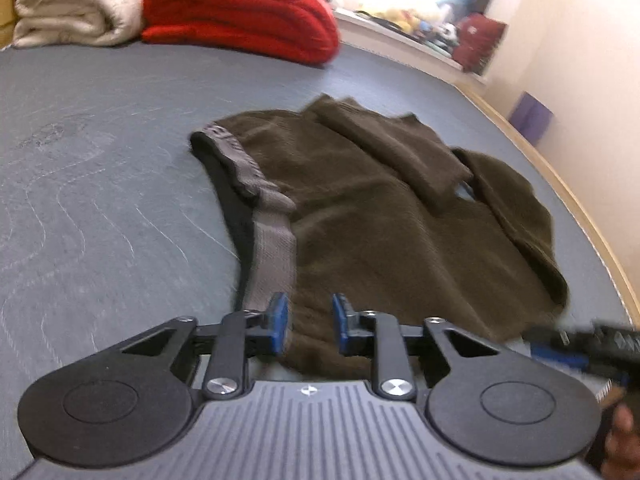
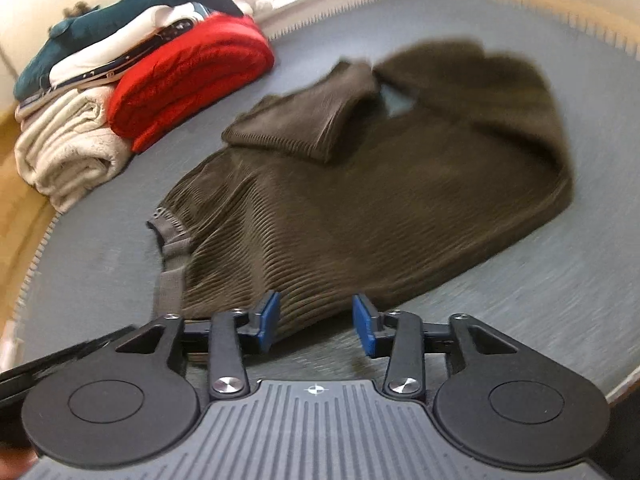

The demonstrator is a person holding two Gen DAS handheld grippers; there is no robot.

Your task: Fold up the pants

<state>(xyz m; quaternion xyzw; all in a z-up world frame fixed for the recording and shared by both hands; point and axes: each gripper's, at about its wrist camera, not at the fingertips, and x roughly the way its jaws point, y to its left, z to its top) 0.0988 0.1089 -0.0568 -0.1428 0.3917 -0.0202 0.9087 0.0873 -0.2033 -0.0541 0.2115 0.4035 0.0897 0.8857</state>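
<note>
- We are seeing the brown pants (image 1: 372, 208) lying partly folded on the grey worktop (image 1: 104, 208), spreading away ahead of both pairs of fingers.
- The left gripper (image 1: 310, 326) is showing a narrow gap between its blue pads; brown cloth is lying in that gap, but we cannot tell whether the pads are pressing on it.
- The grey waistband (image 1: 272, 248) is running away from just beside the left-hand finger of the left gripper, toward the far left of the garment.
- The right gripper (image 2: 316, 322) is standing about half open; the near corner of the pants (image 2: 360, 208) is reaching between its fingers, with the right-hand pad over bare worktop (image 2: 540, 300) and clear of the cloth.
- One leg end is lying doubled back on top of the garment, beyond the fingers in both views.
- The other gripper is poking in at the right edge of the left wrist view, beside a bit of a hand (image 1: 624, 444).
- Well beyond the fingers, a red folded blanket (image 2: 192, 80) and a cream folded blanket (image 2: 68, 148) are sitting side by side, touching.
- Both views are blurring, the right one more so.
</note>
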